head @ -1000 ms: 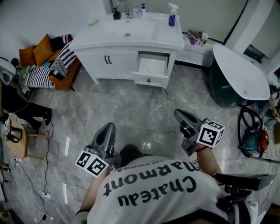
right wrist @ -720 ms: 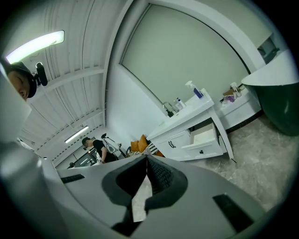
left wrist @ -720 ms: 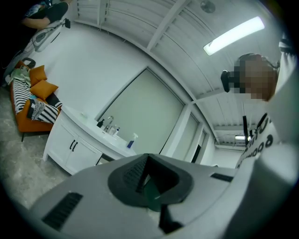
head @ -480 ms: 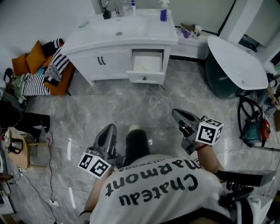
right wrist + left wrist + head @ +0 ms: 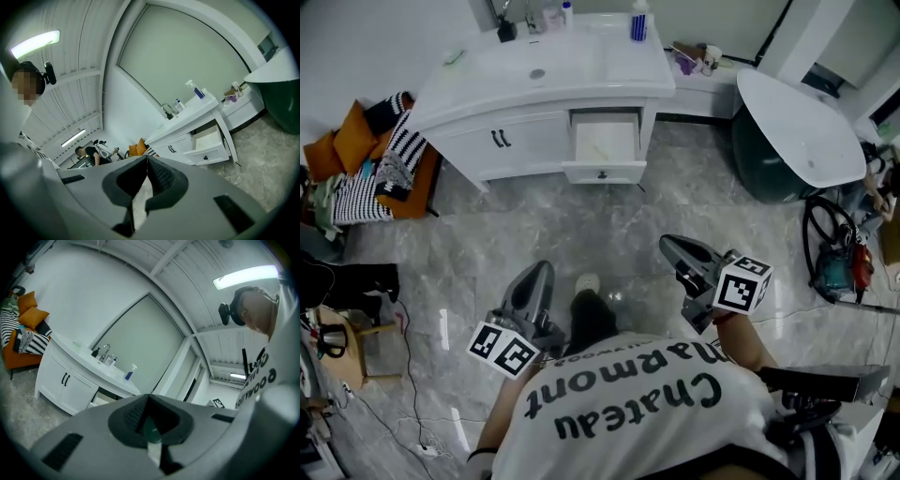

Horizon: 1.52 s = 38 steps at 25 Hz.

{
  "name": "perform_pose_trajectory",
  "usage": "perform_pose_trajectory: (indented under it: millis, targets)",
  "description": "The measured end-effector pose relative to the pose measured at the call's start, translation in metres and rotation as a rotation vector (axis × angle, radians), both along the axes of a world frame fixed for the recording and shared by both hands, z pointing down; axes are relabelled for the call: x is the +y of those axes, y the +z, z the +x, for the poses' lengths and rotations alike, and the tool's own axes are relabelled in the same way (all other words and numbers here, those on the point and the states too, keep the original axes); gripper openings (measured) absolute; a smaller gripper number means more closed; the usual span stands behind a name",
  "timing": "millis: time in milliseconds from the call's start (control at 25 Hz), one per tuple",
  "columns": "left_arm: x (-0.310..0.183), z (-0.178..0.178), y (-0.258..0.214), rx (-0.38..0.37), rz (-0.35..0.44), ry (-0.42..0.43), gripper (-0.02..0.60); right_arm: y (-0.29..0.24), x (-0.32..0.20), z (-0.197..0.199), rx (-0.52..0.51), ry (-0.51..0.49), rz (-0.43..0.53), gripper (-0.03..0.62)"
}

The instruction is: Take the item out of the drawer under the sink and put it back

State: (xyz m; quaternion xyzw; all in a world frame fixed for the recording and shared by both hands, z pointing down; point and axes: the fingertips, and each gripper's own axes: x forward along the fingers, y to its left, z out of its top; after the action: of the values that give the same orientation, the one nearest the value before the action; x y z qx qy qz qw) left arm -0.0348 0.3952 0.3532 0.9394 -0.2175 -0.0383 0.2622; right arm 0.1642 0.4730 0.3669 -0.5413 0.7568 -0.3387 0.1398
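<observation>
Okay, you're holding left gripper and right gripper pressed together, empty, since the open drawer is well apart.

Glossy white cabinet on polished marble floor.

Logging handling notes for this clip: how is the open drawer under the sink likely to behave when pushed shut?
The drawer probably slides straight back, since it stands pulled squarely out of the vanity. It looks nearly empty, so it is likely light. Its small knob sits central, so a push there should not skew it.
</observation>
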Motion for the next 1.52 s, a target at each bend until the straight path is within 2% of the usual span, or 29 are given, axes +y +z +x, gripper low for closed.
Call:
perform_pose_trajectory:
  millis: [520,1040,1520]
  targets:
    - [-0.106,0.026,-0.026,0.016,0.018,0.074,0.008,-0.02,-0.092,0.013,-0.003,0.06,0.001,0.012]
    - [-0.194,0.021,-0.036,0.026,0.035,0.09,0.008,-0.039,-0.172,0.011,0.013,0.106,0.037,0.012]
    - [-0.256,0.03,-0.045,0.06,0.06,0.16,0.008,-0.043,-0.217,0.013,0.04,0.179,0.047,0.012]
